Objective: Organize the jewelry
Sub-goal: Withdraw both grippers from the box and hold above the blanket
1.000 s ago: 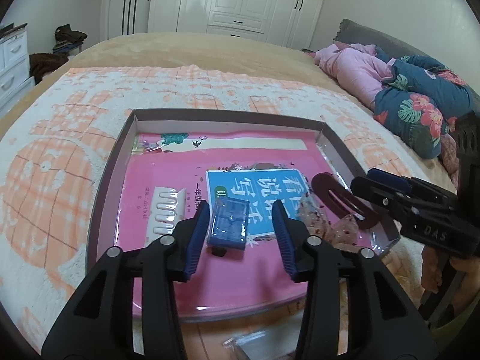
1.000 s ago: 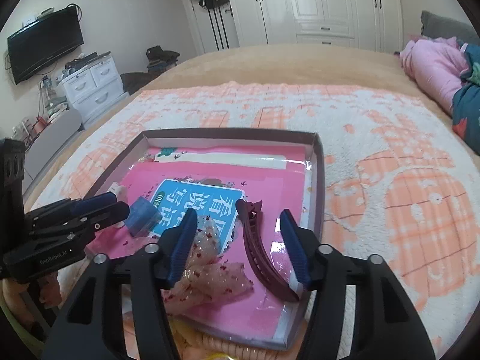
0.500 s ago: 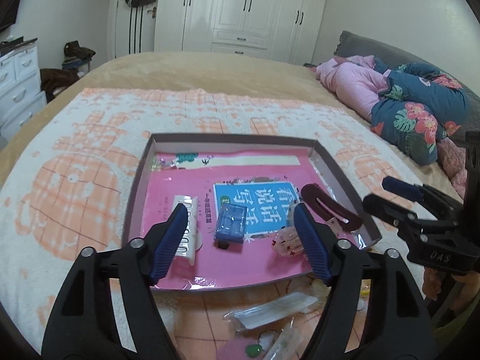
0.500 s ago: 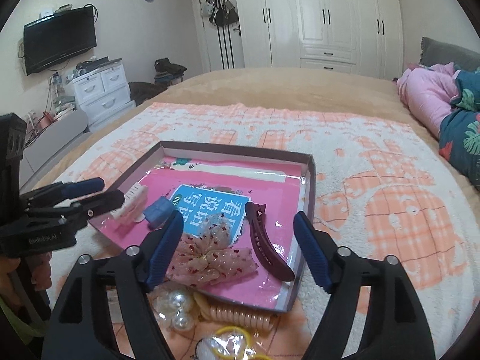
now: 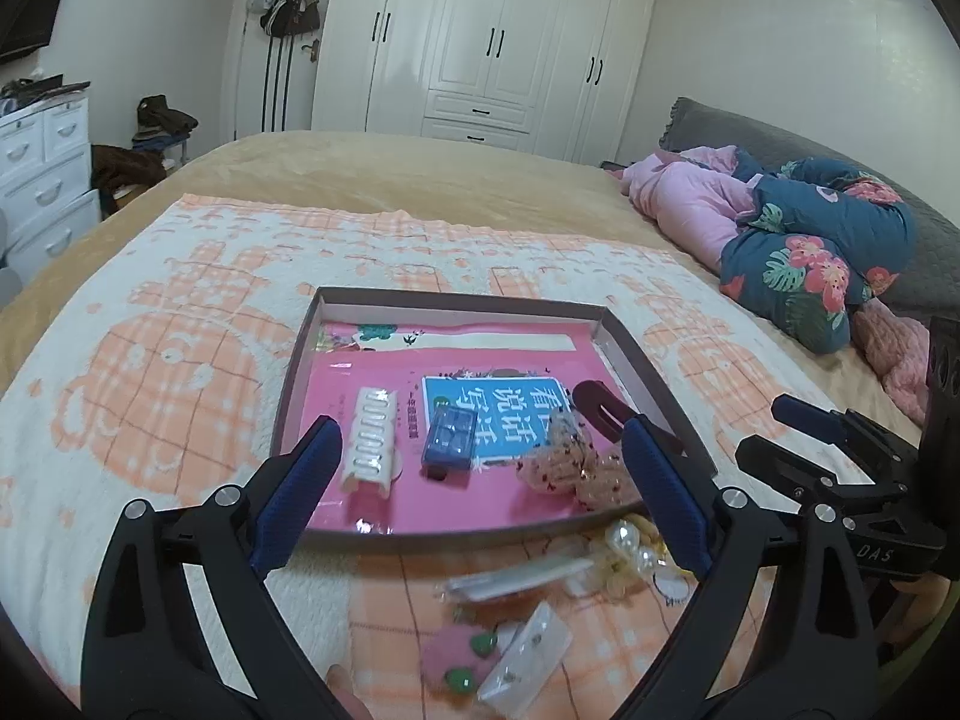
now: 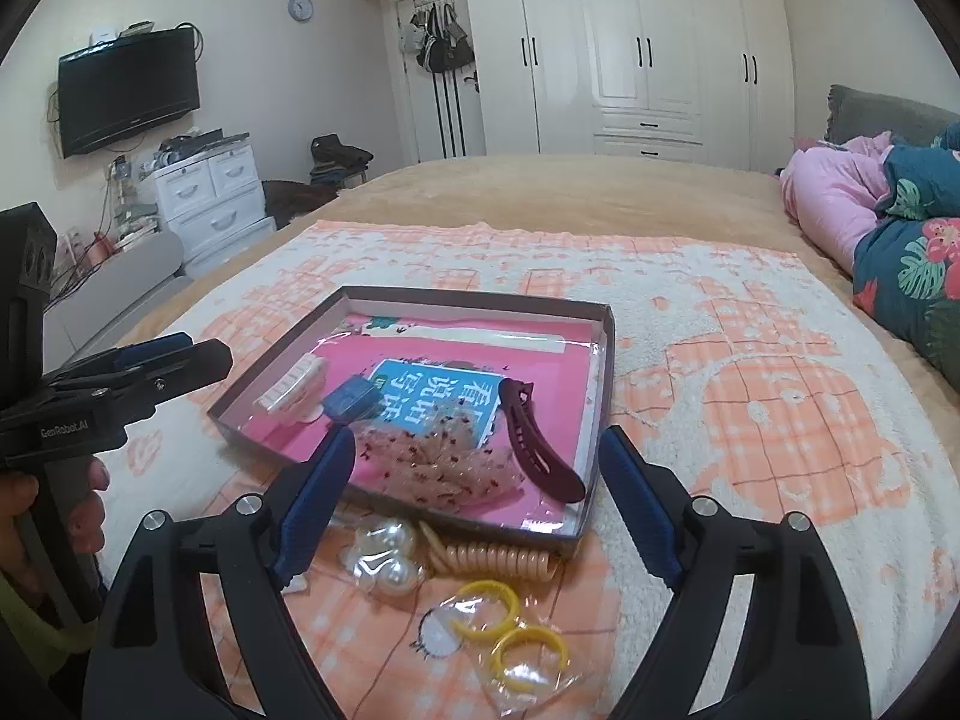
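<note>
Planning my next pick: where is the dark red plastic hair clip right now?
The dark red plastic hair clip lies inside the shallow box tray, along its right wall, beside the sheer speckled bow in the right wrist view.

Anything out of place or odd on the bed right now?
Nothing damaged. Several pieces still lie outside the shallow cardboard tray, on the blanket at its near edge: pearl hair ties, beige spiral hair coil, yellow rings in plastic, green earrings on a card.
</note>
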A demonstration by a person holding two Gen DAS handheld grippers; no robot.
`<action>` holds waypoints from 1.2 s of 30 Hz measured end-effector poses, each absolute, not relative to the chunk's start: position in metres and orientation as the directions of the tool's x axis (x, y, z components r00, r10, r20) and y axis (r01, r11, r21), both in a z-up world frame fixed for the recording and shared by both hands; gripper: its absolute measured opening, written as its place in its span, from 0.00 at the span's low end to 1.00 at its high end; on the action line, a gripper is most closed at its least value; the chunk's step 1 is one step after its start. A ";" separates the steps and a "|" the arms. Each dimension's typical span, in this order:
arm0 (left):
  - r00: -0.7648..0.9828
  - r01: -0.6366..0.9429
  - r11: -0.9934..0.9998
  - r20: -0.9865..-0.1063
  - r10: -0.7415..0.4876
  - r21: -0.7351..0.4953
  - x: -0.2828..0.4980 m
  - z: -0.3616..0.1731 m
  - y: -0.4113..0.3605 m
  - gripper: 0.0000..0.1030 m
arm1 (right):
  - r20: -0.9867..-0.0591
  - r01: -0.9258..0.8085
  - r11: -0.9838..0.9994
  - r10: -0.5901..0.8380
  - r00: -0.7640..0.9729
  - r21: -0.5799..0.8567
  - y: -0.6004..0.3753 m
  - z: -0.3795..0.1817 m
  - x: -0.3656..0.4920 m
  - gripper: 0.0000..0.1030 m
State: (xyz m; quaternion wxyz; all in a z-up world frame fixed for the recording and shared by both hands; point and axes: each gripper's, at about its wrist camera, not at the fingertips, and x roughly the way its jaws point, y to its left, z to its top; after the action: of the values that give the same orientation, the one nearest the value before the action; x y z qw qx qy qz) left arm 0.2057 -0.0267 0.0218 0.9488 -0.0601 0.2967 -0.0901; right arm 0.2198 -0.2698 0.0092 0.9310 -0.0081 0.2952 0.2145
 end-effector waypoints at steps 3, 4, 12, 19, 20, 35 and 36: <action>0.807 0.133 0.976 -0.553 -0.207 -0.171 0.194 0.020 -0.024 0.87 | -0.549 -0.409 0.906 0.397 0.736 0.107 -0.266 0.012 0.210 0.80; 0.809 0.132 0.976 -0.550 -0.206 -0.171 0.191 0.020 -0.022 0.87 | -0.548 -0.410 0.905 0.399 0.735 0.108 -0.266 0.012 0.208 0.80; 0.817 0.121 0.977 -0.542 -0.197 -0.173 0.173 0.021 -0.015 0.87 | -0.532 -0.429 0.899 0.407 0.742 0.090 -0.257 0.020 0.189 0.82; 0.825 0.116 0.978 -0.532 -0.192 -0.173 0.163 0.024 -0.010 0.87 | -0.523 -0.435 0.897 0.406 0.749 0.074 -0.254 0.024 0.175 0.83; 0.825 0.116 0.978 -0.531 -0.191 -0.172 0.161 0.024 -0.009 0.87 | -0.523 -0.435 0.897 0.406 0.750 0.074 -0.254 0.024 0.173 0.83; 0.827 0.102 0.983 -0.537 -0.169 -0.152 0.139 0.022 0.000 0.87 | -0.533 -0.439 0.896 0.403 0.744 0.064 -0.261 0.016 0.148 0.83; 0.826 0.100 0.984 -0.539 -0.166 -0.149 0.138 0.022 0.000 0.87 | -0.534 -0.440 0.896 0.403 0.743 0.062 -0.261 0.015 0.147 0.83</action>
State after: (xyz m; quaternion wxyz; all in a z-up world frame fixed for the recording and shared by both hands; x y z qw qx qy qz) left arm 0.1379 0.0002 0.0215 0.9537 -0.0571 0.2868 -0.0698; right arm 0.1469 -0.2606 0.0155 0.9330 -0.0340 0.2780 0.2258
